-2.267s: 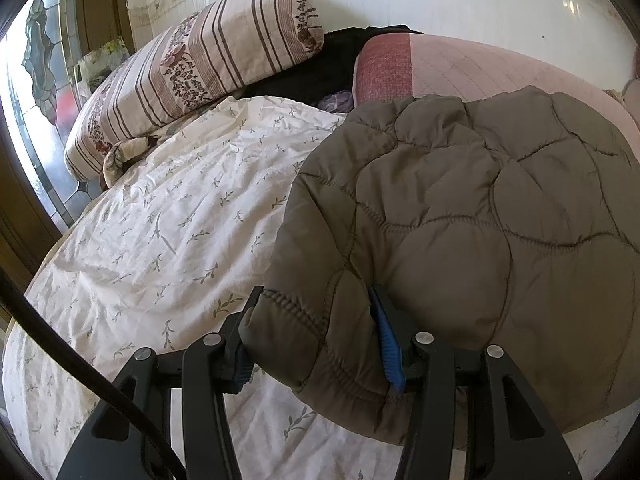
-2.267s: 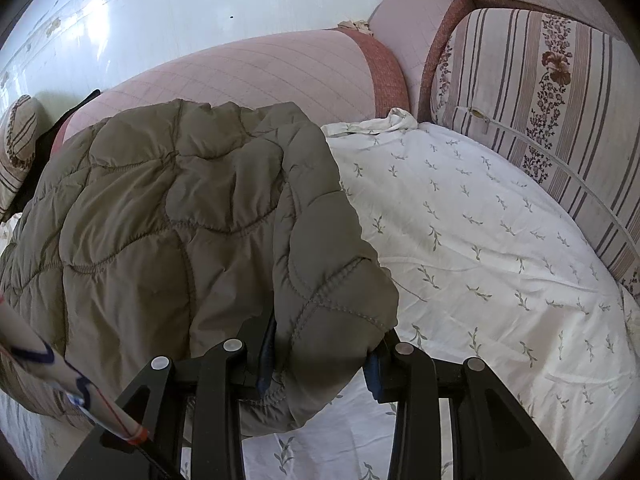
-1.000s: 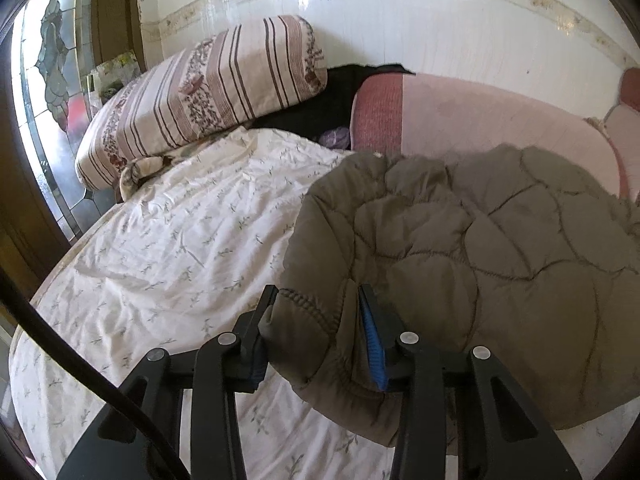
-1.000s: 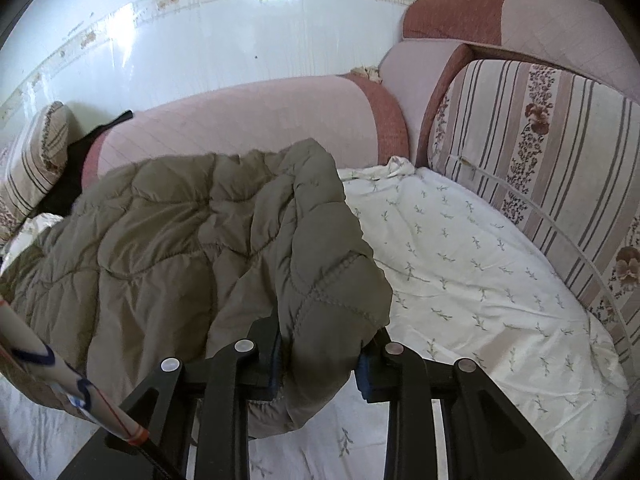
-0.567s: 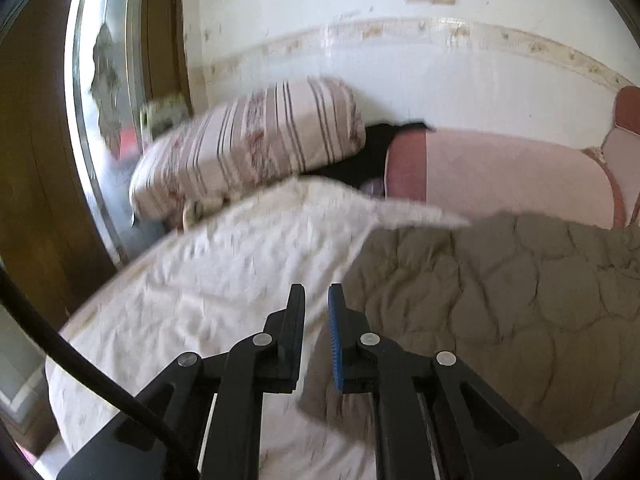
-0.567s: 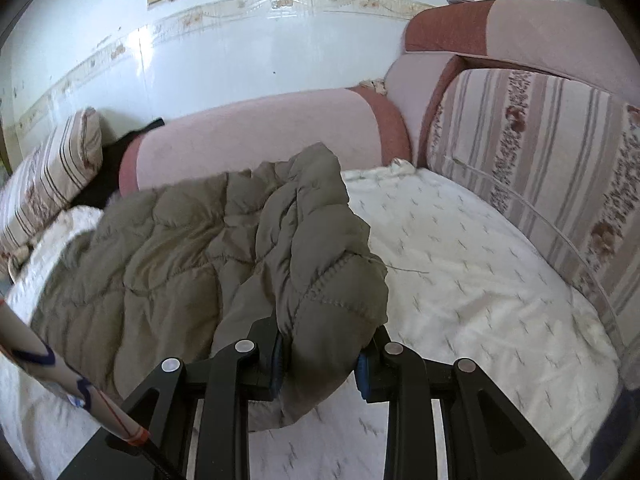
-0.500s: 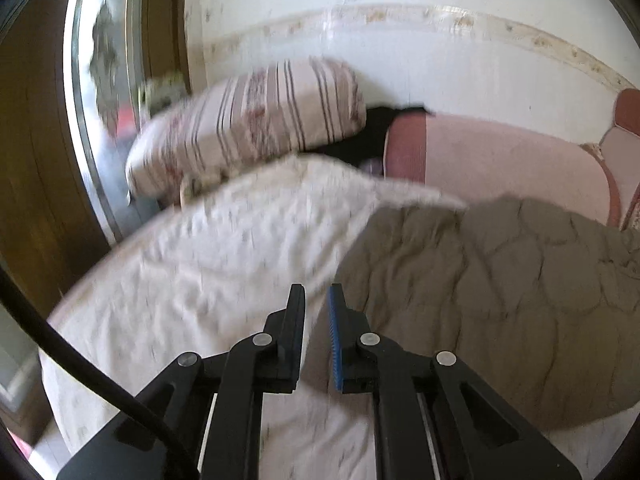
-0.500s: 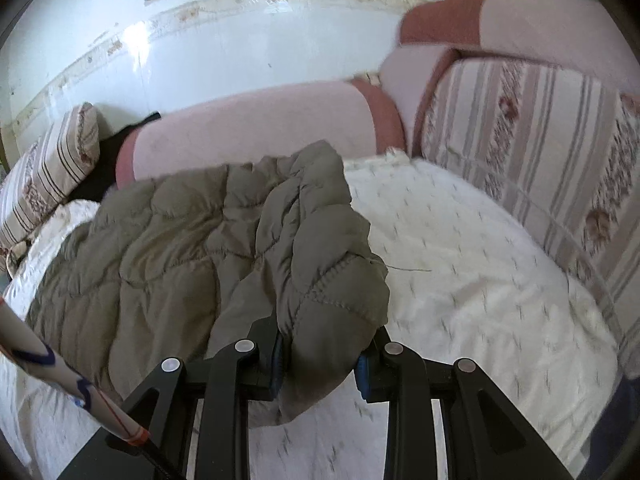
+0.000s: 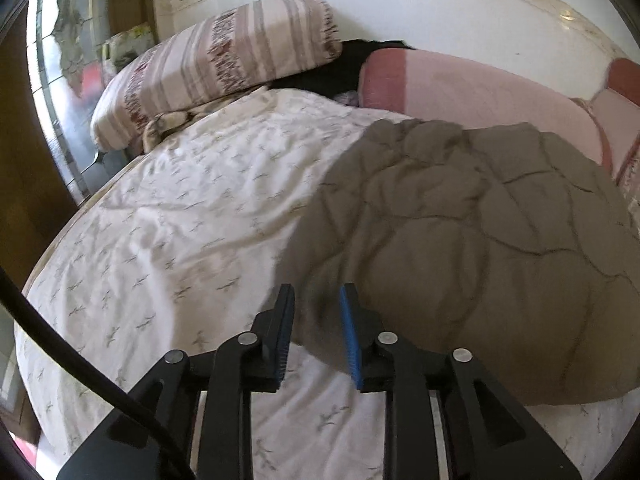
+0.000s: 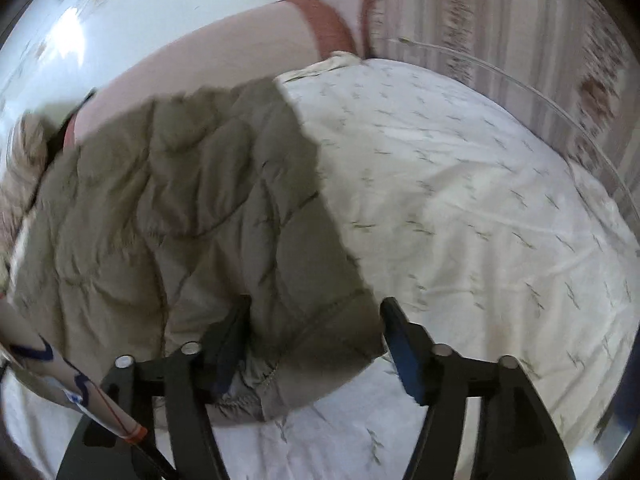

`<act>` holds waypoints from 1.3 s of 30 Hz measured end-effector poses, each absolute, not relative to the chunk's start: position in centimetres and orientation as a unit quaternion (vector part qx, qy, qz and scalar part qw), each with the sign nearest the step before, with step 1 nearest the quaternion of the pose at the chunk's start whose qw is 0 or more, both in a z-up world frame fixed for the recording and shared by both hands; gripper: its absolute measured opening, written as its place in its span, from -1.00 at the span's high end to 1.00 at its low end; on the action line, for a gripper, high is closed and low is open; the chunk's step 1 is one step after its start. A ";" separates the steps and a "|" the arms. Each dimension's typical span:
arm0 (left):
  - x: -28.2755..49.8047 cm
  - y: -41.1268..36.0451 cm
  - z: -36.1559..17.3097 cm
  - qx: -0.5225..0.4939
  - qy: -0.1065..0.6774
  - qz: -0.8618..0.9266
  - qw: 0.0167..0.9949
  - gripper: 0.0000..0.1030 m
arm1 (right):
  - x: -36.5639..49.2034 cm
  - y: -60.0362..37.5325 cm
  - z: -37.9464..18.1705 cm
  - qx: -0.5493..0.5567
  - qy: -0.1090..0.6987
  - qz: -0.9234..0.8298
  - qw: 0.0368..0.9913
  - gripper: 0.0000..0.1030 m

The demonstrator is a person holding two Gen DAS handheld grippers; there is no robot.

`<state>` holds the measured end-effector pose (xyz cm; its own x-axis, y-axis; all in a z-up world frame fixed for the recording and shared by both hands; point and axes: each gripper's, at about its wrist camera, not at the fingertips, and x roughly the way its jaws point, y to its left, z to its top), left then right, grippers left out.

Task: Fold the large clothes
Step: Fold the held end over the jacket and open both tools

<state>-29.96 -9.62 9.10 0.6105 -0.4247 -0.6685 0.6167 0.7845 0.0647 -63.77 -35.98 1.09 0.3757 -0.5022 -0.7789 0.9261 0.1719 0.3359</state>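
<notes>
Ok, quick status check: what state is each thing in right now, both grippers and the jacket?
Left gripper: open, empty, at the jacket's edge.
Right gripper: open, jaws wide either side of the jacket's corner, not pinching it.
Quilted jacket: lying on the bed, puffy, rumpled.
Bedsheet: spread out, wrinkled.
</notes>
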 end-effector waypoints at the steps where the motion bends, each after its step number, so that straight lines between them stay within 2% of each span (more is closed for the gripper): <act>1: -30.5 -9.9 9.3 0.148 0.320 -0.300 0.886 0.38 | -65.1 -35.7 1.4 0.429 0.238 -0.497 0.716 -0.38; 4: -31.5 -10.7 9.7 0.154 0.298 -0.314 0.888 0.30 | -67.9 -34.4 2.9 0.436 0.184 -0.525 0.708 -0.33; 6: -32.1 -11.4 9.8 0.153 0.294 -0.321 0.887 0.29 | -67.6 -33.5 4.4 0.400 0.160 -0.526 0.733 -0.13; 7: -32.5 -11.9 9.9 0.150 0.295 -0.329 0.884 0.29 | -66.8 -33.1 5.1 0.379 0.158 -0.512 0.754 -0.03; 9: -33.3 -12.8 9.9 0.148 0.294 -0.342 0.880 0.29 | -64.2 -31.8 6.0 0.334 0.158 -0.480 0.796 0.02; 11: -34.3 -14.1 9.9 0.151 0.286 -0.351 0.879 0.20 | -61.6 -30.9 6.1 0.307 0.168 -0.456 0.818 0.09; 13: -35.1 -15.0 9.7 0.157 0.278 -0.356 0.878 0.13 | -58.3 -30.2 5.7 0.288 0.189 -0.433 0.833 0.10; 18: -36.6 -17.5 8.6 0.176 0.257 -0.354 0.882 0.12 | -52.9 -30.3 4.5 0.275 0.217 -0.413 0.841 0.10; 25: -36.7 -19.0 7.4 0.200 0.246 -0.342 0.885 0.02 | -50.1 -30.9 3.8 0.268 0.238 -0.430 0.829 0.10; 39: -36.5 -20.2 5.7 0.215 0.251 -0.330 0.884 0.01 | -48.1 -31.0 1.8 0.233 0.285 -0.455 0.811 0.00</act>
<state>-36.46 -20.21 5.75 0.6560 -0.4761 -0.5857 0.6919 0.6893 0.2147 -48.13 -30.96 1.83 0.4230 -0.6051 -0.6745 0.8711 0.4766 0.1186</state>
